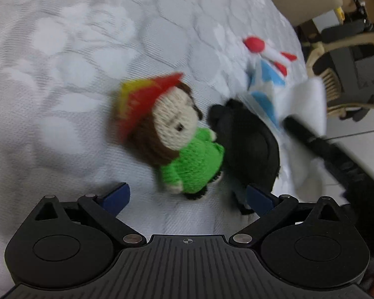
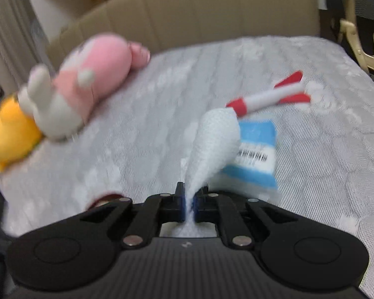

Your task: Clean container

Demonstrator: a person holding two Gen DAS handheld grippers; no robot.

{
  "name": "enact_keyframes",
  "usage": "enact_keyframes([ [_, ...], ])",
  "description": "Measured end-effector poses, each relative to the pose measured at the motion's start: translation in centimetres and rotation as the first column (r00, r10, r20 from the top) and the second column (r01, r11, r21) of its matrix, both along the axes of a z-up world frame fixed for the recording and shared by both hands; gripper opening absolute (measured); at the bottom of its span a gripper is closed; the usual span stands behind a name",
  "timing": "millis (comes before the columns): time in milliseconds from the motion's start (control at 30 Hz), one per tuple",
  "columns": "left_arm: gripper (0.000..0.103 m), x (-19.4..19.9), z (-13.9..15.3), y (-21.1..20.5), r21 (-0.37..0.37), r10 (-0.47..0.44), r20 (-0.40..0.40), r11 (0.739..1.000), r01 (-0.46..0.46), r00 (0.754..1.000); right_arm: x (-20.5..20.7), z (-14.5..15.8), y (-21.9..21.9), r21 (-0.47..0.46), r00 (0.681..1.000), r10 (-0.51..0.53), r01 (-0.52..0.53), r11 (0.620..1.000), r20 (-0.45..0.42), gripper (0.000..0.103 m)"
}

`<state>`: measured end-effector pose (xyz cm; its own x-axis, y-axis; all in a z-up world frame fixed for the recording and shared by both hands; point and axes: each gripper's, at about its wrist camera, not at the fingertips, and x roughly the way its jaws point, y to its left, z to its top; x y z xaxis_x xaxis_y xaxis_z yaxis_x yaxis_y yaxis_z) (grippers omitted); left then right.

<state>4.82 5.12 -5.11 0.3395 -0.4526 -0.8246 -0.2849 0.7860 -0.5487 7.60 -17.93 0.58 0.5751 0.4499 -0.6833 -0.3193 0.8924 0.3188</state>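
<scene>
The right gripper has its blue pads pinched together on a white wipe, which stands up between them over the quilted mattress. Just beside the wipe lies a blue-and-white packet with a barcode; no container can be made out. The left gripper hangs with jaws spread wide above a knitted doll in green. A pink plush rests near the headboard.
</scene>
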Motion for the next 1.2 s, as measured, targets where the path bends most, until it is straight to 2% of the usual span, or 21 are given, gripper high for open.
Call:
enact_keyframes([
  [100,0.102,1.9,-0.8,-0.2,0.076,0.147,-0.028,0.987,-0.145,0.989,0.6,-0.4,-0.8,0.023,1.000,-0.012,0.012,1.000,-0.025,0.008],
  [167,0.102,3.1,-1.4,0.2,0.080,0.236,-0.041,0.969,-0.232,0.971,1.0,-0.7,-1.0,0.020,0.999,-0.015,0.015,1.000,-0.033,0.008],
  [233,0.102,4.0,-1.3,-0.4,0.113,0.246,-0.028,0.964,-0.242,0.969,1.2,-0.5,-1.3,0.038,0.999,-0.014,0.015,0.999,-0.032,0.008],
  [300,0.101,4.6,-0.2,-1.9,0.216,0.155,0.039,0.963,-0.159,0.987,1.4,-0.4,-1.7,0.065,0.999,-0.014,0.016,0.998,-0.031,0.008],
  [333,0.094,4.8,0.5,-2.8,0.288,0.092,0.078,0.951,-0.111,0.993,1.4,-0.4,-1.8,0.077,0.999,-0.016,0.018,0.997,-0.030,0.008],
  [367,0.076,4.9,1.2,-3.7,0.358,0.023,0.109,0.932,-0.061,0.994,1.6,-0.4,-2.0,0.087,0.999,-0.018,0.020,0.996,-0.031,0.008],
  [400,0.070,4.9,1.8,-4.4,0.427,-0.051,0.134,0.904,-0.011,0.990,1.6,-0.4,-2.2,0.095,0.999,-0.022,0.025,0.995,-0.034,0.008],
  [467,0.071,4.7,2.6,-5.9,0.523,-0.196,0.161,0.848,0.084,0.967,1.8,-0.3,-2.5,0.116,0.999,-0.024,0.029,0.993,-0.040,0.008],
  [567,0.071,2.7,3.0,-8.2,0.625,-0.377,0.151,0.753,0.207,0.914,1.5,0.1,-2.5,0.182,0.999,0.018,-0.011,0.983,-0.038,0.008],
  [600,0.071,1.8,3.1,-8.7,0.647,-0.419,0.155,0.728,0.228,0.895,1.3,0.2,-2.4,0.224,0.998,0.055,-0.046,0.973,-0.036,0.008],
  [633,0.071,0.9,3.2,-9.1,0.655,-0.444,0.167,0.717,0.237,0.880,1.1,0.3,-2.1,0.274,0.994,0.099,-0.084,0.958,-0.040,0.008],
  [733,0.071,-0.2,3.0,-9.4,0.653,-0.454,0.190,0.721,0.234,0.871,0.5,-0.4,-0.5,0.443,0.955,0.275,-0.199,0.874,-0.114,0.007],
  [767,0.071,-0.3,2.9,-9.4,0.649,-0.451,0.195,0.725,0.231,0.871,0.1,-0.8,0.2,0.443,0.944,0.300,-0.214,0.871,-0.135,0.008],
  [833,0.072,0.0,2.8,-9.3,0.648,-0.446,0.187,0.725,0.231,0.875,-0.4,-1.5,1.1,0.370,0.945,0.290,-0.217,0.903,-0.153,0.009],
  [900,0.073,-0.1,2.8,-8.8,0.635,-0.438,0.194,0.738,0.228,0.878,-0.3,-2.2,1.1,0.309,0.952,0.246,-0.182,0.933,-0.181,0.009],
  [1033,0.076,-0.3,3.1,-8.0,0.604,-0.426,0.211,0.764,0.226,0.880,0.7,-3.4,0.0,0.313,0.947,0.170,-0.080,0.946,-0.271,0.009],
  [1100,0.078,-0.4,3.0,-7.9,0.596,-0.426,0.212,0.770,0.229,0.879,0.8,-3.6,0.2,0.235,0.953,0.129,-0.064,0.970,-0.273,0.009],
  [1167,0.089,-0.2,2.7,-7.7,0.578,-0.426,0.206,0.779,0.241,0.881,0.9,-4.1,0.6,0.147,0.958,0.100,-0.061,0.987,-0.269,0.009],
  [1200,0.093,0.1,2.3,-7.5,0.554,-0.419,0.196,0.794,0.252,0.887,0.8,-4.2,0.7,0.108,0.963,0.083,-0.057,0.993,-0.258,0.009],
])
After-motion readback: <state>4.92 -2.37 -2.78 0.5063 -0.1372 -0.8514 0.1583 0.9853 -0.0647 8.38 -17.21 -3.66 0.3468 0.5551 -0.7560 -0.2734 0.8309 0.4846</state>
